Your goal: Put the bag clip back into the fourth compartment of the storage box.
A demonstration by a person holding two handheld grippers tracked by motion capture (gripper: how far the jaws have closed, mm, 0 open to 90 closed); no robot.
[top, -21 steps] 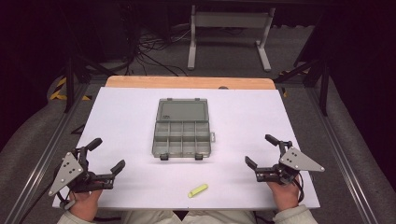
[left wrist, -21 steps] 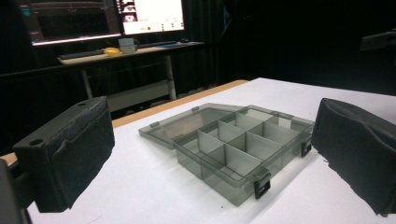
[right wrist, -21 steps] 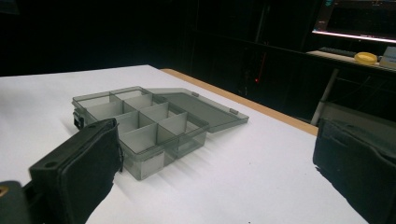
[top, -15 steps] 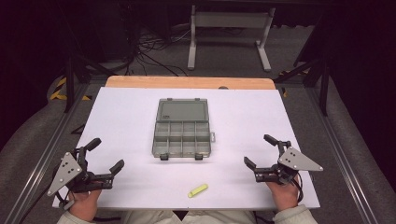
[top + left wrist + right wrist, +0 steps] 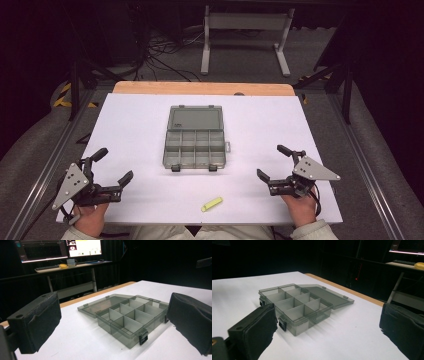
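holding our left gripper (image 5: 113, 166) near the table's (image 5: 125, 130) left front corner and our right gripper (image 5: 274, 163) near the right front, we keep both sets of jaws spread wide with nothing between them. the grey compartment box (image 5: 195, 143) lies at the table's middle, lid folded open away from us, well apart from both. a yellow piece (image 5: 212, 204) rests near the front edge.

**Bright surface, dark surroundings**

Overhead light is washing the white surface (image 5: 280, 130) evenly while the room beyond is sinking into near-black. The organizer box (image 5: 195, 142) is casting a soft, short shadow. In both gripper views, the nearest black pads are blurring slightly; distant monitors (image 5: 83, 247) are glaring.
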